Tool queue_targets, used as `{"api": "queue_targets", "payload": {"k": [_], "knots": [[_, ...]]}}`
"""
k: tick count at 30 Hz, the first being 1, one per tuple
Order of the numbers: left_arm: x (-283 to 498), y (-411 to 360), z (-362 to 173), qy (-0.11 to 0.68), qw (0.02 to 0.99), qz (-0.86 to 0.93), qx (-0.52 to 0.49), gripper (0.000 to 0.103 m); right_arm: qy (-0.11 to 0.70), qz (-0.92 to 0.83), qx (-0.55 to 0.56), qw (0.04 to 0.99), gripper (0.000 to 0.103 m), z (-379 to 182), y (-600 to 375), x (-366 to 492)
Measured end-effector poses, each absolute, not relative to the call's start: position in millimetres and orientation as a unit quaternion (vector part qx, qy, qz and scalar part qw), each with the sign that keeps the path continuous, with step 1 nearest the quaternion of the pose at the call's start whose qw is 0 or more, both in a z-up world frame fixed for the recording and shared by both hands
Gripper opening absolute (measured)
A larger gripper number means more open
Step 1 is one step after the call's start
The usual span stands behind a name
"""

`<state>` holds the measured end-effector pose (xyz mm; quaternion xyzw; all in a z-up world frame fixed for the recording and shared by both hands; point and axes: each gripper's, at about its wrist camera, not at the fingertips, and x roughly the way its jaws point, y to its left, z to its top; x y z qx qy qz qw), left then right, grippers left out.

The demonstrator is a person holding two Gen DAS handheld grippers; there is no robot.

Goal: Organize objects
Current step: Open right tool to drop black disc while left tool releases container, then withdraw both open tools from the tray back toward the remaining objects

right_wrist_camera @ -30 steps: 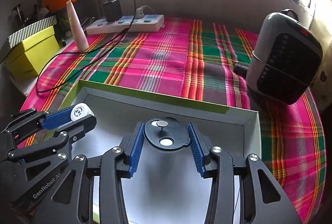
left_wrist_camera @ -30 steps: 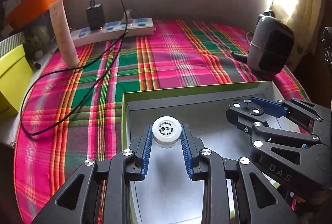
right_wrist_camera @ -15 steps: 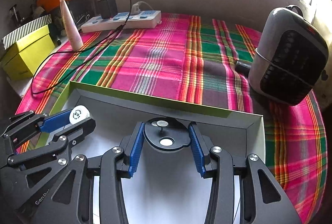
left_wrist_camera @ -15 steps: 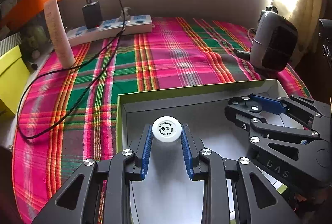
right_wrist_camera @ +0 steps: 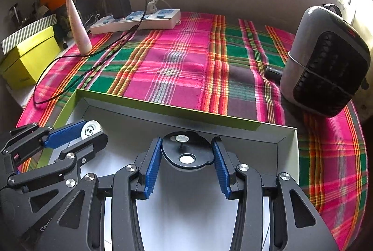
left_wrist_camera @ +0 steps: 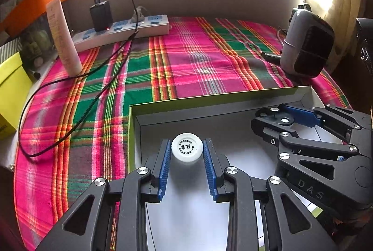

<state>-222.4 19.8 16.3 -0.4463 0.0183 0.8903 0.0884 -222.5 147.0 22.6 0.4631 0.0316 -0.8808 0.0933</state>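
Observation:
An open box with a green rim (left_wrist_camera: 209,99) (right_wrist_camera: 163,106) lies on the plaid cloth at the near side. My left gripper (left_wrist_camera: 186,146) (right_wrist_camera: 93,132) hangs over the box's left part, shut on a small white bottle with a round printed cap (left_wrist_camera: 187,149) (right_wrist_camera: 91,130). My right gripper (right_wrist_camera: 187,146) (left_wrist_camera: 268,121) hangs over the box's right part. It is shut on a flat round black piece (right_wrist_camera: 187,153) (left_wrist_camera: 283,117) with a metal stud and a white dot. The bottle's body below the cap is mostly hidden.
A white power strip (left_wrist_camera: 121,29) with a black charger (left_wrist_camera: 101,15) lies at the back. Its black cable (left_wrist_camera: 70,130) loops across the cloth's left side. A cream tube (left_wrist_camera: 63,39) stands back left beside a yellow box (right_wrist_camera: 30,57). A grey heater (right_wrist_camera: 326,62) stands at the right.

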Motion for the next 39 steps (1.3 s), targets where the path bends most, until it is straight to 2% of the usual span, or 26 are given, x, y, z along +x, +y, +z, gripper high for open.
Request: {"api": "queue_targets", "payload": {"k": [5,8,10,39], "knots": [[-220.8,20.1,15.6,0.017,0.091,0.890,-0.447,0.030,0.030,-0.881,0.464,0.088,0.045,22.3,147.3,-222.3],[-217.2,20.3,17.5,0.022,0.090,0.891,-0.444,0.036,0.027,-0.881,0.464,0.087,0.045,23.1,148.5,-221.2],[-215.6,18.3,19.2,0.017,0.092,0.891,-0.443,0.039,0.025,-0.882,0.463,0.087,0.050,24.4,149.3,-219.5],[-152.1,0.2,43.3,-0.012,0.073,0.905,-0.420,0.045,-0.004,-0.905,0.419,0.070,0.051,51.2,157.4,-153.3]]}}
